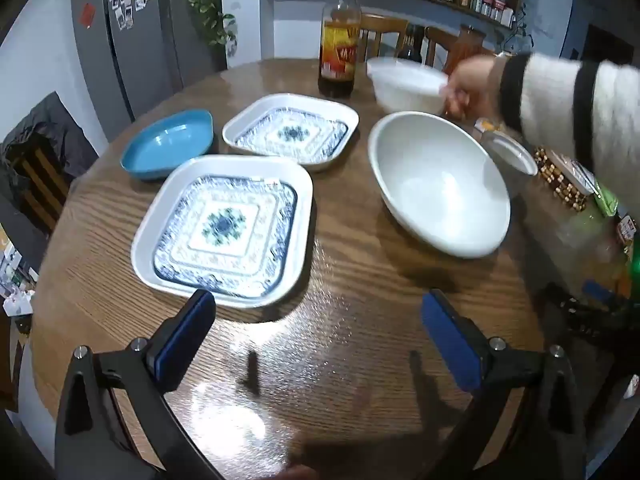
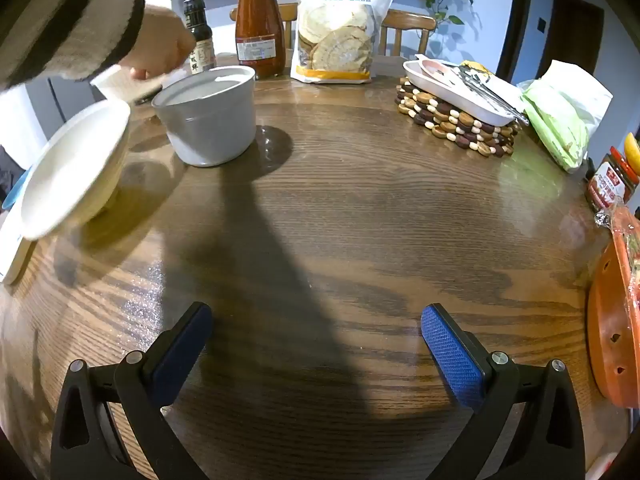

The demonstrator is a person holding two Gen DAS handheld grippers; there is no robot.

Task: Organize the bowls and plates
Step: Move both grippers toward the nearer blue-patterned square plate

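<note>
Two square white plates with blue patterns lie on the round wooden table (image 1: 360, 280), one near (image 1: 224, 232) and one farther back (image 1: 292, 132). A blue dish (image 1: 168, 150) sits to their left and a large white bowl (image 1: 440, 184) to their right. That bowl shows at the left edge of the right wrist view (image 2: 72, 172). A person's bare hand (image 1: 472, 84) in a striped sleeve holds a small white bowl (image 1: 406, 84) at the back. My left gripper (image 1: 318, 304) is open above bare wood in front of the near plate. My right gripper (image 2: 316, 312) is open over bare table, holding nothing.
A grey round pot (image 2: 208, 116) stands beside the large bowl. Sauce bottles (image 2: 256, 24), a flour bag (image 2: 340, 24), a beaded trivet (image 2: 456, 124) bearing a tray of utensils, a green packet (image 2: 564, 120) and an orange board (image 2: 612, 332) line the far and right edges. A tall bottle (image 1: 340, 40) stands behind the plates.
</note>
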